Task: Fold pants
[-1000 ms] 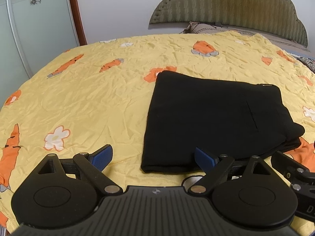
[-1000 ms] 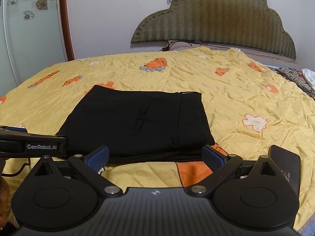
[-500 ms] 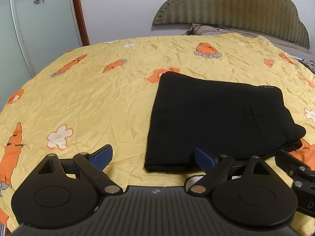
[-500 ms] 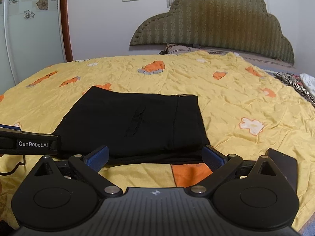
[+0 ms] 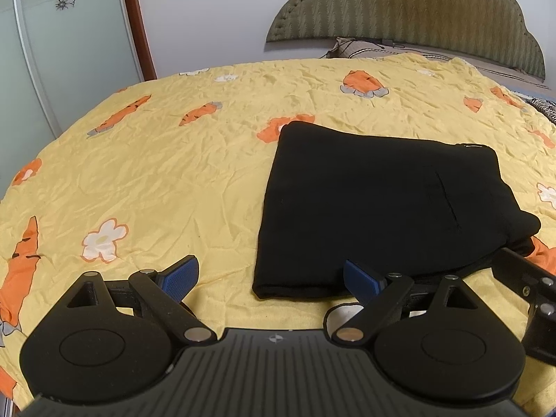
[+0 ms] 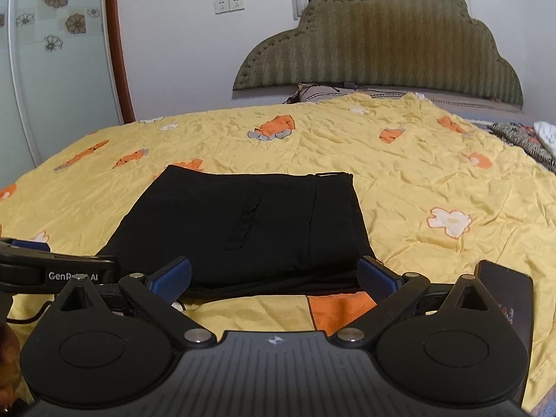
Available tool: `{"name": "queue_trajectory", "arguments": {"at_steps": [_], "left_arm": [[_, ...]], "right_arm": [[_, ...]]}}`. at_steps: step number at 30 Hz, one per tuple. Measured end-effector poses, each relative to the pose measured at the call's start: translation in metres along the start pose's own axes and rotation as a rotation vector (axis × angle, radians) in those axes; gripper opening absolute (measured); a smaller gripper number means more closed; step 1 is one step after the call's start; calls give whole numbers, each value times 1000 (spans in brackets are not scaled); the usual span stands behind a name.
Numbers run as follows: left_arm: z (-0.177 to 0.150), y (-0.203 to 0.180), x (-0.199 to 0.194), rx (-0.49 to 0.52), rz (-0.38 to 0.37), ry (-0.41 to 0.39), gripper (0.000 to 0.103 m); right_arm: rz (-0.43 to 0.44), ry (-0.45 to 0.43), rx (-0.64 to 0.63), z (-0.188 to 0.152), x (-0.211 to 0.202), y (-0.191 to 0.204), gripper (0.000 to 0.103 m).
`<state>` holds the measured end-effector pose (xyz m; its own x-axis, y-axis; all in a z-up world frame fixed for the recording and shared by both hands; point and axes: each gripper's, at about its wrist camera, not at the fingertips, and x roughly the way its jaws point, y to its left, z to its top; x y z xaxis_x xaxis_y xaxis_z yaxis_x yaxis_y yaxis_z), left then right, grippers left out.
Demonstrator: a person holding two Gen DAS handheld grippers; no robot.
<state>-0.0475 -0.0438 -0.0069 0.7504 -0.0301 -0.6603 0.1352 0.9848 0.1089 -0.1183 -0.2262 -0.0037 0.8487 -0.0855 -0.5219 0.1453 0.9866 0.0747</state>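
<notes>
Left wrist view: folded black pants (image 5: 375, 208) lie on the yellow bedspread (image 5: 173, 173), both grippers' jaws wide, empty.

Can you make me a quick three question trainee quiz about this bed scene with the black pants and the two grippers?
1. True or false: the left gripper grips the black pants.
2. Multiple choice: the dark phone lies A) on the pants, B) on the yellow bedspread right of the pants, C) against the headboard.
3. Fill in: the pants lie as a flat, ____ stack.

Key
1. False; its jaws are open, holding nothing, like the right gripper.
2. B.
3. Folded.
</notes>
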Motion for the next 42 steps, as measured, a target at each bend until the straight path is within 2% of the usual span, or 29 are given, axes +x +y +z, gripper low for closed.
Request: {"name": "queue_trajectory", "arguments": {"at_steps": [8,15,18,23,35,42], "left_arm": [[0,1,0,-10,-1,6,93],[-1,1,3,-11,1,16,93],[-1,1,2,-11,2,15,93],[-2,2,3,-16,3,16,93],[-3,4,4,-16,9,19,93],[-3,3,4,-26,-5,16,93]], "right_arm": [[19,38,9,0,5,1,103],[33,21,6,2,1,4,103],[24,54,-1,4,5,8,103],[31,43,21,3,5,4,103],[1,17,-77,0,3,18,103],[-73,0,-86,-3,4,9,103]]}}
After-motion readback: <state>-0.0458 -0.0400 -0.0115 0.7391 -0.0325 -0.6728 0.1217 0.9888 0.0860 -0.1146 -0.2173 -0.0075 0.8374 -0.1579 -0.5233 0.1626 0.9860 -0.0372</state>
